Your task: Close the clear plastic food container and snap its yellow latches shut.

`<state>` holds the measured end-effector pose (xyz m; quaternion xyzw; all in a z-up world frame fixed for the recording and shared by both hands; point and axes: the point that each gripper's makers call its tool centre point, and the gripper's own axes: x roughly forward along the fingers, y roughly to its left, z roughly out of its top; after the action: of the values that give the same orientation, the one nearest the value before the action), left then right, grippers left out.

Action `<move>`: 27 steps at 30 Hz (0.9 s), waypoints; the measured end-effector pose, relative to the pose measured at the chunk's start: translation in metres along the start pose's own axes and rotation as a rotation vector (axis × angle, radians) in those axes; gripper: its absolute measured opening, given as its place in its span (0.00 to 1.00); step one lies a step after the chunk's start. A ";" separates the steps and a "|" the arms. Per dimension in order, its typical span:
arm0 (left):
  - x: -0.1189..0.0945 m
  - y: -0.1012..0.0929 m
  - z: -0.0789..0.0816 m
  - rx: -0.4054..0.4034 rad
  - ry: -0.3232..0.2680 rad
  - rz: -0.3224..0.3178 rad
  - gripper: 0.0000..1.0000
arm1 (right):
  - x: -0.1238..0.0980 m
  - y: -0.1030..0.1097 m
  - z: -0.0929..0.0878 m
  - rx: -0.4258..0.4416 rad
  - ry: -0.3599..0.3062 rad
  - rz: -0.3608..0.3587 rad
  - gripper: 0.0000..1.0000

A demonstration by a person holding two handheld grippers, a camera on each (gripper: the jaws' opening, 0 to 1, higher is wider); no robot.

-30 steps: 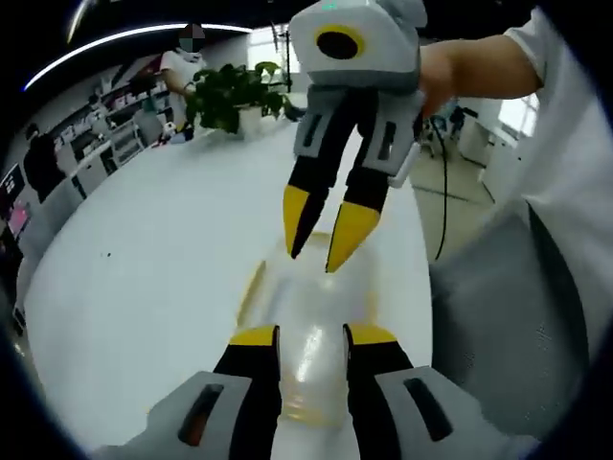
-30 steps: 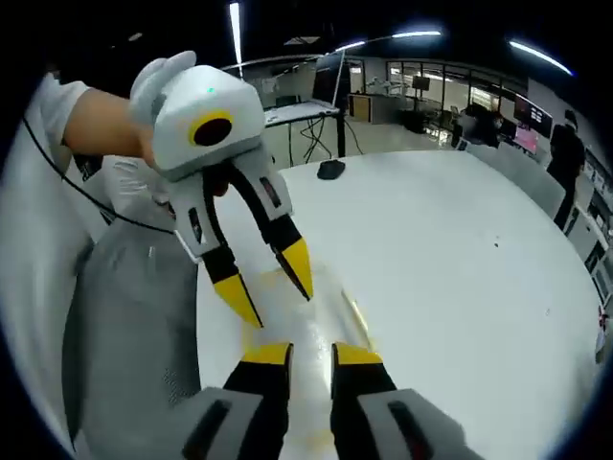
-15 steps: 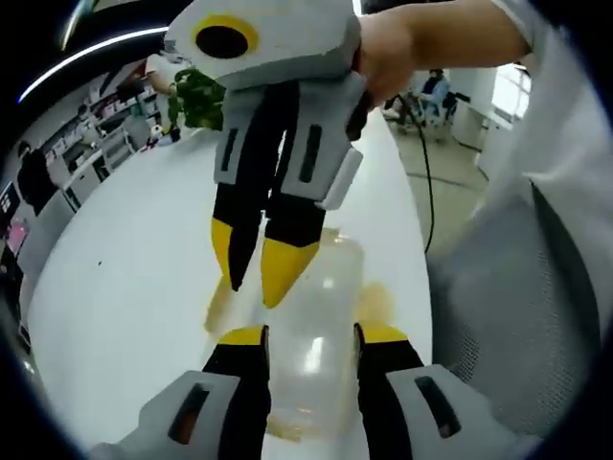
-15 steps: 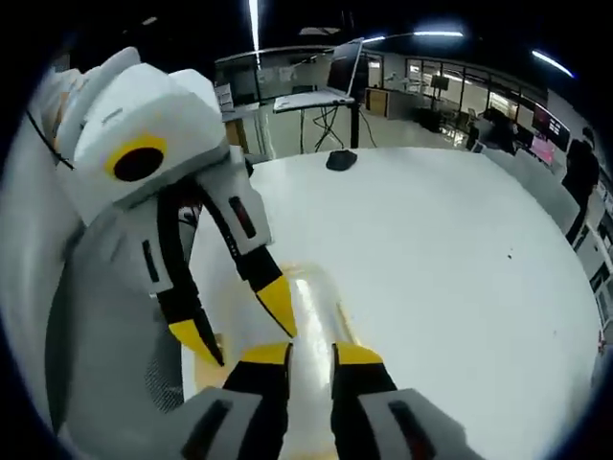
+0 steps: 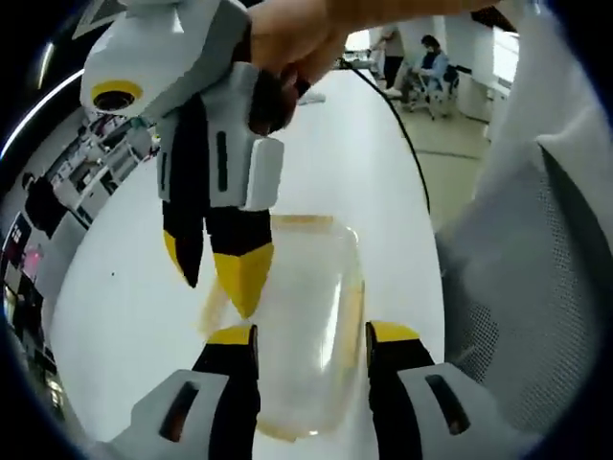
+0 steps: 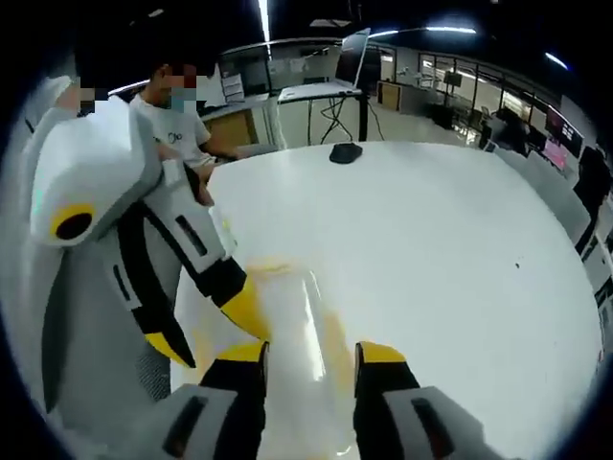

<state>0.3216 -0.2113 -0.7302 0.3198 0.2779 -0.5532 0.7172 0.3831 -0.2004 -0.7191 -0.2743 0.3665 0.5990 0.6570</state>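
The clear plastic container [image 5: 311, 307] lies on the white table [image 5: 115, 316], with a yellow latch [image 5: 210, 309] on its left side. My left gripper [image 5: 313, 335] is open and its jaws straddle the container's near end. My right gripper [image 5: 213, 273] reaches down from the upper left, tips by that left latch. In the right gripper view the container [image 6: 287, 302] runs forward between the jaws of my open right gripper [image 6: 311, 353]. The left gripper [image 6: 206, 324] comes in from the left, one yellow tip against the container's side. Whether the lid is fully seated is unclear.
A person's grey and white clothing [image 5: 522, 287] lies close on the right, with a black cable [image 5: 407, 144] beside it. A dark mouse-like object [image 6: 343, 151] sits far back on the table [image 6: 460, 249]. Desks and people stand beyond it.
Both grippers' jaws have spread wider. The two grippers have come closer and crossed over the container, the right one shifting toward its left latch. Both views have shifted with the hands.
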 end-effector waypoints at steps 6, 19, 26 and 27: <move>0.003 0.002 0.000 0.045 0.021 0.028 0.43 | 0.006 0.003 -0.015 -0.113 0.148 0.090 0.42; 0.005 0.003 -0.003 0.101 0.099 0.034 0.42 | 0.016 0.007 -0.016 -0.146 0.288 0.229 0.39; 0.007 0.004 -0.002 0.077 0.087 0.047 0.42 | 0.018 0.010 -0.015 -0.209 0.367 0.239 0.38; 0.007 0.004 -0.002 0.064 0.091 0.045 0.42 | 0.018 0.011 -0.016 -0.211 0.370 0.236 0.37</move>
<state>0.3273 -0.2127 -0.7362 0.3735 0.2850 -0.5305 0.7056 0.3705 -0.2015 -0.7417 -0.4017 0.4457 0.6459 0.4719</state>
